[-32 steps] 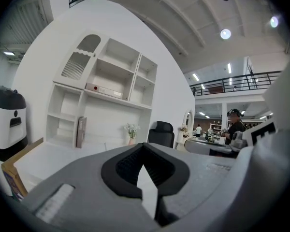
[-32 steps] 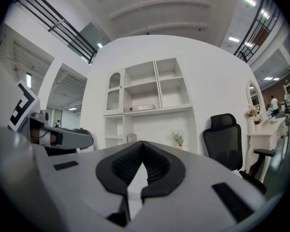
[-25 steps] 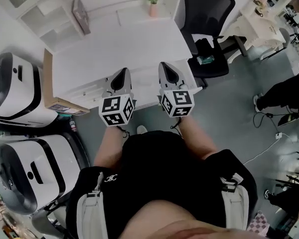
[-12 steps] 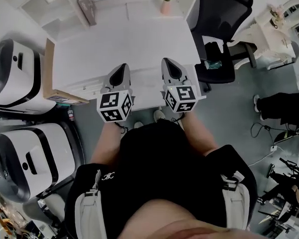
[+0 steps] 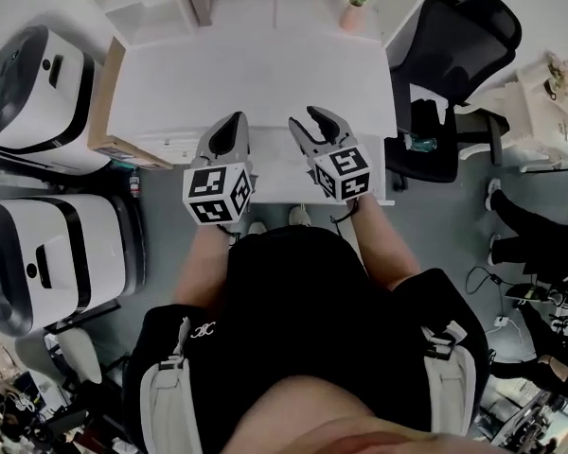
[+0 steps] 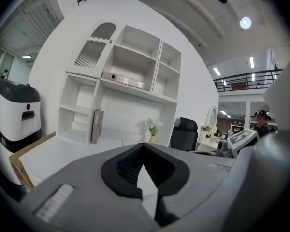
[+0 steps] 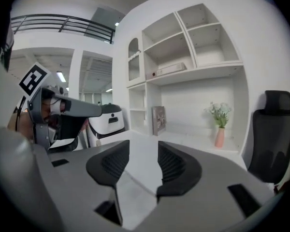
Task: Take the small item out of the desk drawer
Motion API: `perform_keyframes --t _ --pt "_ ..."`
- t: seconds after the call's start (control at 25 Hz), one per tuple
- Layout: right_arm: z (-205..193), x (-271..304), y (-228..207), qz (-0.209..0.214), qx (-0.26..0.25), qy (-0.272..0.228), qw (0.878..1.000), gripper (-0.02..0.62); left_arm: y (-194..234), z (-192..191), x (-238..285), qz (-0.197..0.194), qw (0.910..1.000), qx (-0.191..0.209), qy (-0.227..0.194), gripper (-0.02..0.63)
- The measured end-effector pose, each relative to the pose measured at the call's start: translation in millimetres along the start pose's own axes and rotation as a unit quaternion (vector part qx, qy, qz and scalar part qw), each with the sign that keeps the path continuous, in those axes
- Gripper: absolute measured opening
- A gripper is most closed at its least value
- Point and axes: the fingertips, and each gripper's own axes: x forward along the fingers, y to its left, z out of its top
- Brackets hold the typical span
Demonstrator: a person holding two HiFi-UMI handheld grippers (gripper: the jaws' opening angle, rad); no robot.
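Head view: poised at the near edge of the white rectangular bench
Fingers of the grey right gripper had just been opening, empty, probably to reach the drawer; the grey left gripper kept its fingers together

The desk drawer is shown in the head view as a shallow white front panel set just under the near edge of the white surface, toward the near left corner, and it is marked off from the rest of the front by thin dark seams. It is seen pushed fully in, its face lying flush with the front below the surface's near edge and running level along that edge. Its inside is hidden, so the small item cannot be made out in any view.
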Motion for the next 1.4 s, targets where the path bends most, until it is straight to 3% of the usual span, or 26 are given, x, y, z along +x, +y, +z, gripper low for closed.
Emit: perform_keyframes --t 0.16,0.4,0.68,0.88,1.12,1.4 --pt "-23.9 19.5 20.2 0.054 -0.031 0.048 0.997 0.218 14.9 -6.4 -9.7 0.032 0.9995 -0.009 0.003 0.015" --pt "-83.5 40.6 45.8 0.117 -0.058 0.141 0.981 0.218 32.0 -13.3 -26.0 0.07 0.9974 -0.016 0.007 0.015" --pt "-168.1 50.8 47.3 0.144 -0.093 0.239 0.956 0.218 49.0 -29.5 -43.6 0.113 0.9929 -0.032 0.022 0.015" --pt "-216.7 53.5 41.0 0.161 -0.162 0.296 0.928 0.218 57.7 -40.8 -51.2 0.142 0.9884 -0.043 0.032 0.015" --pt "-266.0 52.7 39.0 0.189 -0.183 0.348 0.9 0.218 61.4 -53.3 -58.3 0.17 0.9833 -0.05 0.043 0.015" --pt "-304.6 57.9 24.6 0.184 -0.199 0.383 0.883 0.218 63.0 -67.5 -70.3 0.2 0.9767 -0.054 0.057 0.015"
